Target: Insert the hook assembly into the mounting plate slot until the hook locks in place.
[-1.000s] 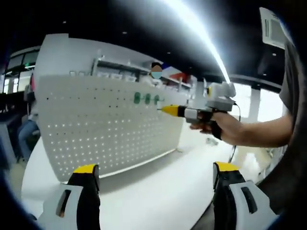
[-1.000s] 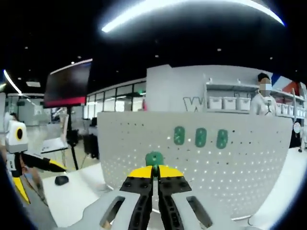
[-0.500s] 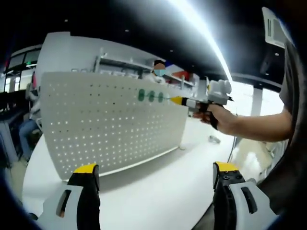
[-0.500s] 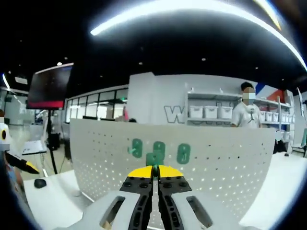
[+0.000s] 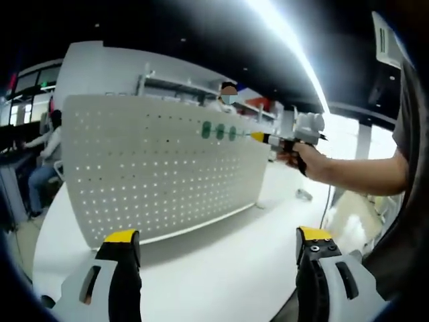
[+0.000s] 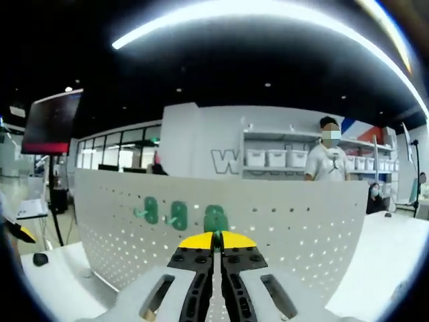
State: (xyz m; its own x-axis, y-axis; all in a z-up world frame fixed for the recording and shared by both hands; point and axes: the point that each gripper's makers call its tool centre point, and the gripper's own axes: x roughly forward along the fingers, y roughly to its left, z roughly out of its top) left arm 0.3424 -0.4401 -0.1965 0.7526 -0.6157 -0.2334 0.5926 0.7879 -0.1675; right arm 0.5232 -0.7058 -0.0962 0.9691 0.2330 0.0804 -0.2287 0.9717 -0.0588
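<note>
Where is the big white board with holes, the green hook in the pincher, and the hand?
pegboard (image 5: pixel 154 174), left gripper view, on its bare holed face.
green hook (image 6: pixel 215 219), right gripper view, on its flat green plate.
person's hand (image 5: pixel 303 159), left gripper view, on the knuckles.

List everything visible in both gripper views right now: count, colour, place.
pegboard: 1, white, upright on the table
green hooks: 2 mounted on the pegboard's upper row, a third at the right gripper's tips
table: 1, white, under the pegboard
shelf with bins: 1, white, behind the pegboard
bystander: 1, light top, by the shelf
left gripper: yellow-tipped jaws wide apart, empty
right gripper: yellow-tipped jaws together on the third hook
hand: holding the right gripper at the pegboard
</note>
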